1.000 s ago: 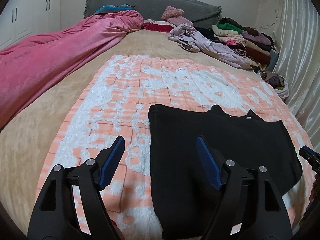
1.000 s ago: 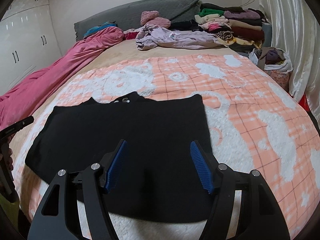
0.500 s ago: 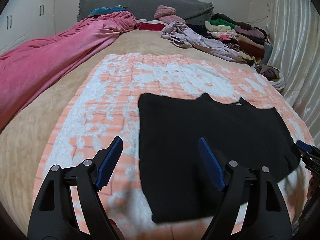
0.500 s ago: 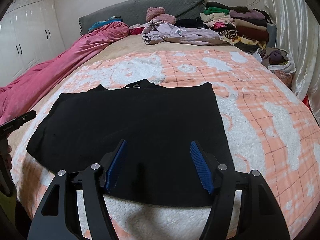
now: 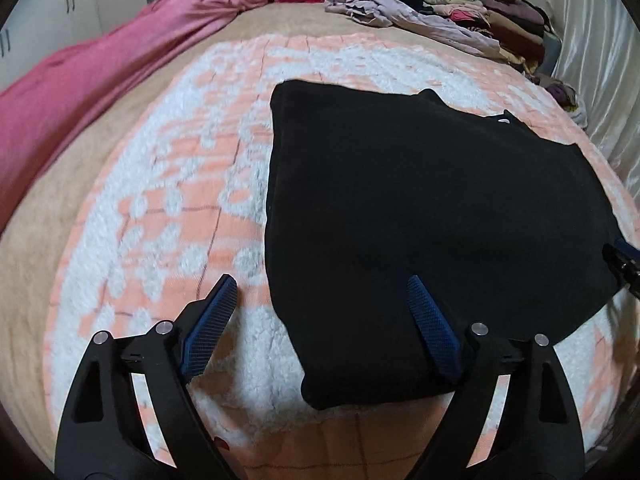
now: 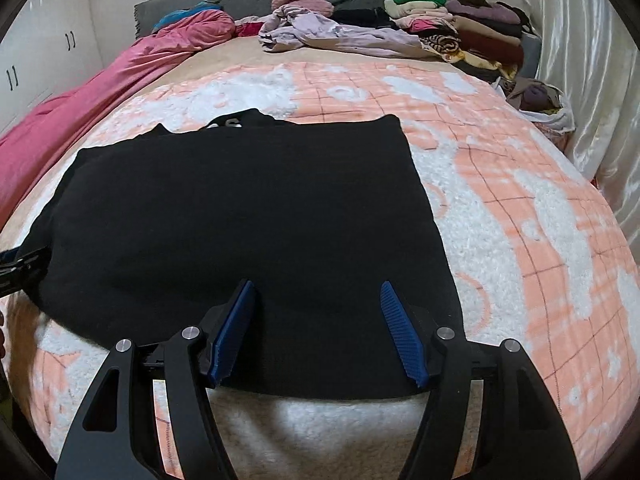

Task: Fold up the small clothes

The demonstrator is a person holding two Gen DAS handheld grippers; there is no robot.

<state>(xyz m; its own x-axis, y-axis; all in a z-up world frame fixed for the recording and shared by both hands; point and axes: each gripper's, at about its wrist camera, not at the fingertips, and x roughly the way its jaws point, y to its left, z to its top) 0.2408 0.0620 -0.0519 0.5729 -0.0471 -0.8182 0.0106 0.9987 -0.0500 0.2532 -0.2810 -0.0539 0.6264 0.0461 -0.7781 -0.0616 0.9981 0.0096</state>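
Black garment lying flat on the peach-and-white blanket, both grippers spread wide and holding nothing.

Its neckline end points toward the headboard — a pale mark there is too small to read. The left gripper straddles the garment's near left edge, one pad over the blanket, one over the cloth; the right gripper sits over the near hem. Whether any pad touches the fabric cannot be told. Beyond lie a pink duvet, a rumpled lilac garment and a stack of folded clothes, partly cut off by a satin curtain.
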